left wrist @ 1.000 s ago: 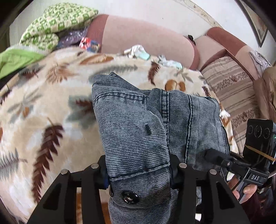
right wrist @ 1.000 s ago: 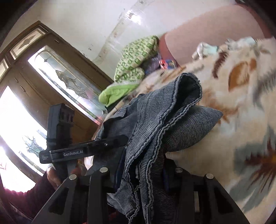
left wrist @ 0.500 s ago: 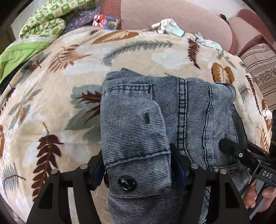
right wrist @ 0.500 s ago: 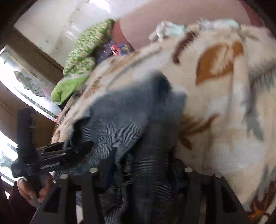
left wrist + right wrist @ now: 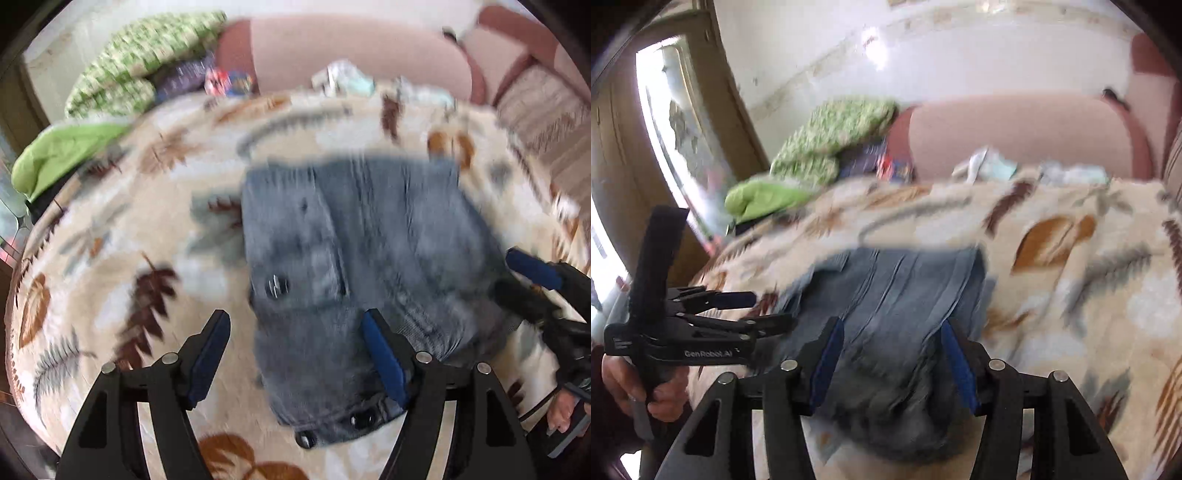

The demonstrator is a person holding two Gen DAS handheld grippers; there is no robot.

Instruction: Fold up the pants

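The grey-blue denim pants (image 5: 354,266) lie folded in a compact pile on the leaf-print blanket (image 5: 110,236). My left gripper (image 5: 297,332) is open just above the near edge of the pile, its waistband button (image 5: 277,286) ahead of the jaws. My right gripper (image 5: 892,339) is open over the pile's other side (image 5: 886,295). Each gripper shows in the other's view: the right (image 5: 535,280) and the left (image 5: 738,310). Both views are motion-blurred.
A pink sofa back (image 5: 351,51) runs behind the blanket, with green cushions (image 5: 140,70) and small cloth items (image 5: 343,77) along it. A striped cushion (image 5: 546,110) is at the right. A glazed door (image 5: 683,147) stands to the left.
Both grippers were shut on the pants and have opened, letting them drop onto the blanket. Both have pulled back and up from the pile.
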